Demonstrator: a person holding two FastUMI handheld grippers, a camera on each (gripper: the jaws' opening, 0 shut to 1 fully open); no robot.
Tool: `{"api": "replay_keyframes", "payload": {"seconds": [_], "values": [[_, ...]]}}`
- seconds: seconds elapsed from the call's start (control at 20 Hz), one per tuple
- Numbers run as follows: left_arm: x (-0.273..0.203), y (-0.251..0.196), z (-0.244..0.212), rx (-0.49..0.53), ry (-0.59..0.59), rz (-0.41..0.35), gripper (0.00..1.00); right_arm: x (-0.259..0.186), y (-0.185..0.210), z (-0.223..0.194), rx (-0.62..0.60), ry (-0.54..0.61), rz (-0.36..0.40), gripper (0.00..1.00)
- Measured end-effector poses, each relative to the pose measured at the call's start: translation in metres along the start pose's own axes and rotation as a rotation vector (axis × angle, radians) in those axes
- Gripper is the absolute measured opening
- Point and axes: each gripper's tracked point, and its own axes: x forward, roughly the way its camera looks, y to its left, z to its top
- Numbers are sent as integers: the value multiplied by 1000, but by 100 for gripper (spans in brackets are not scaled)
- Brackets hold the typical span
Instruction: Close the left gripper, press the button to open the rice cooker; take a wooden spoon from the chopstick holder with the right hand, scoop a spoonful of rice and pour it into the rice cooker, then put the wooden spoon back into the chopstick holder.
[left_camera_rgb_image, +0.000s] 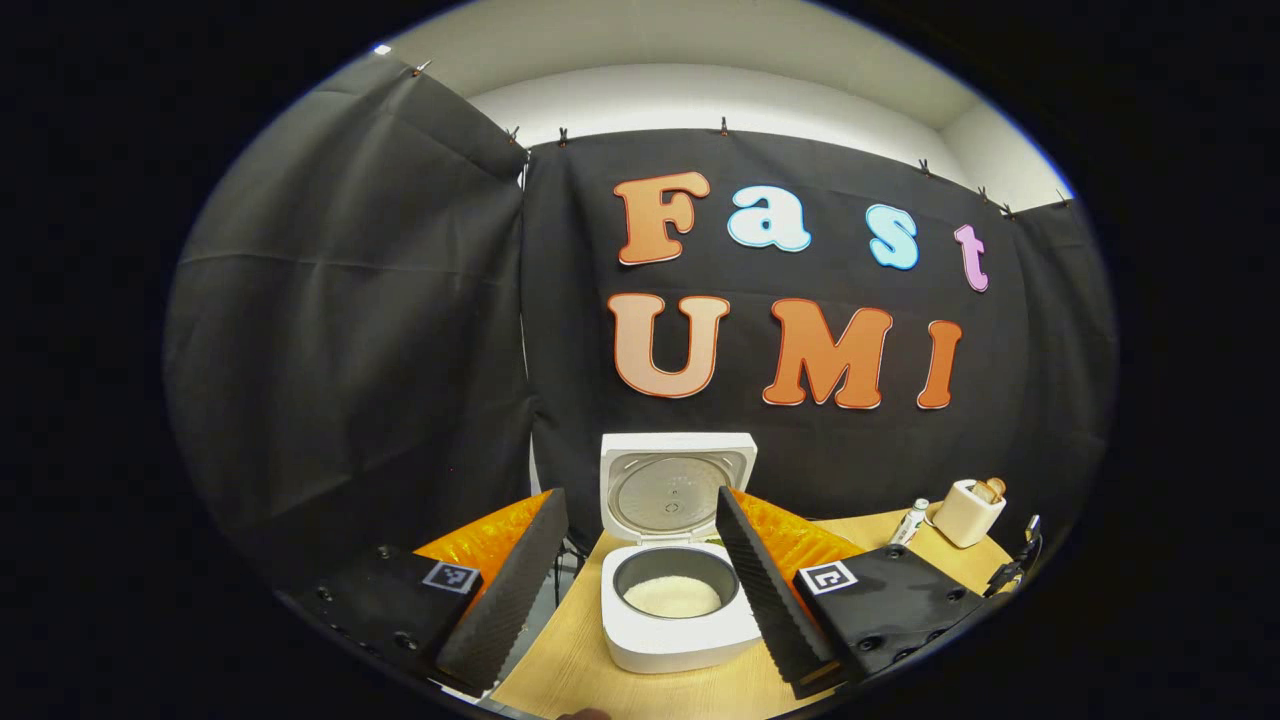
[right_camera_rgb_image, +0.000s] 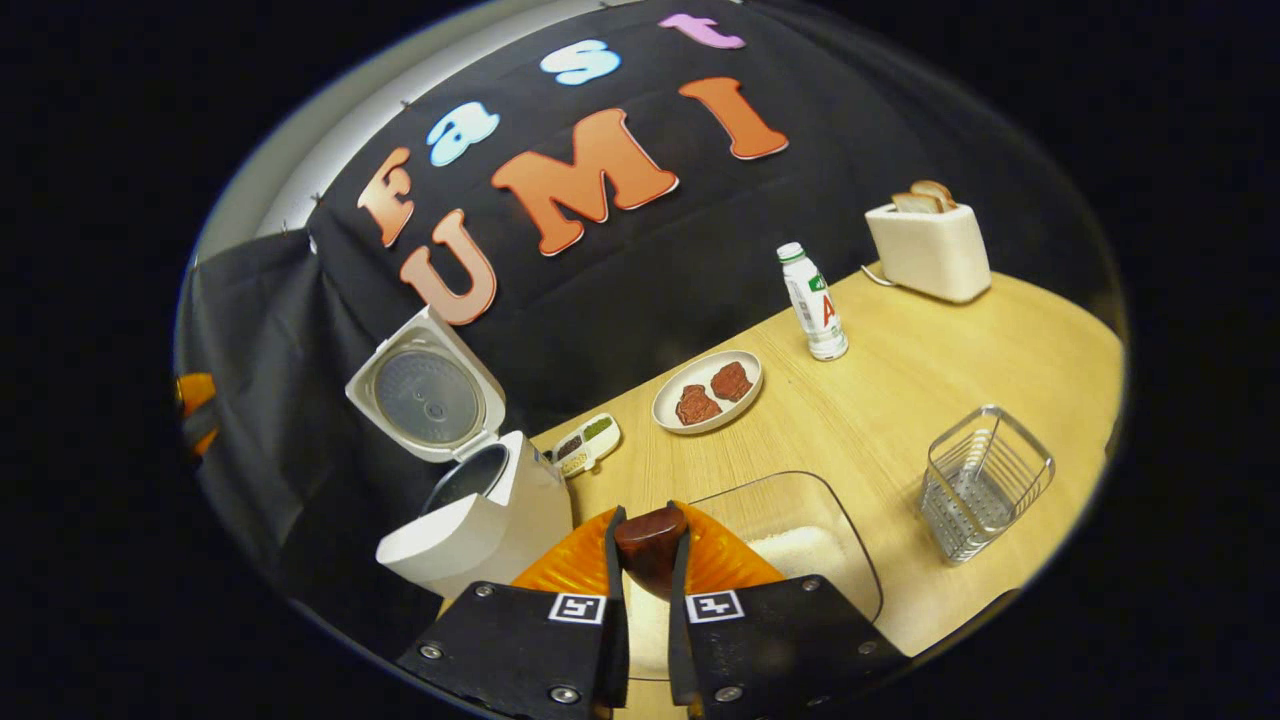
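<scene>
On the wooden table (right_camera_rgb_image: 900, 400), the rice cooker (left_camera_rgb_image: 680, 620) stands with its lid (left_camera_rgb_image: 677, 485) swung up and back, so the button press looks done. In the left gripper view the pot already holds a pale layer of rice (left_camera_rgb_image: 672, 596); whether any of it came from a scoop cannot be told. The left gripper (left_camera_rgb_image: 640, 580) hangs in front of the cooker with its fingers spread wide and nothing between them, the cooker framed in the gap.

In the right gripper view, the right gripper (right_camera_rgb_image: 648, 560) is closed tight on the dark wooden spoon (right_camera_rgb_image: 650, 545), both fingers pressing its sides; only a rounded brown end shows above them, and which end of the spoon it is cannot be told. Just beyond the fingers sits the clear container (right_camera_rgb_image: 800, 530) with white rice in it, between the cooker (right_camera_rgb_image: 480, 520) and the wire chopstick holder (right_camera_rgb_image: 985, 485). The holder stands well apart to the right.

So the spoon appears to be out of the holder and in hand. What seems left is at least the return of the spoon to the holder, and perhaps the scoop and pour too. A plate (right_camera_rgb_image: 708, 392), a bottle (right_camera_rgb_image: 815, 302) and a toaster (right_camera_rgb_image: 930, 250) stand farther back, clear of the work.
</scene>
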Motion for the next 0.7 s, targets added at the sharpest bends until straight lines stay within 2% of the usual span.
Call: {"api": "replay_keyframes", "payload": {"seconds": [0.4, 0.55, 0.6, 0.65, 0.7], "values": [[-1, -2, 0, -11, -1, -2, 100, 6, -39, 0, 489, -7, 8, 15], [-2, -1, 1, -8, -2, 6, 100, 8, -42, -2, 553, -10, 22, 15], [-3, -3, 1, -12, -1, 5, 100, 10, -42, -3, 574, -3, 26, 10], [-2, -4, 1, -15, -1, 2, 100, 11, -44, -2, 602, -1, 28, 15], [-2, -6, 1, -17, 0, 0, 100, 14, -45, -2, 632, 0, 30, 15]]}}
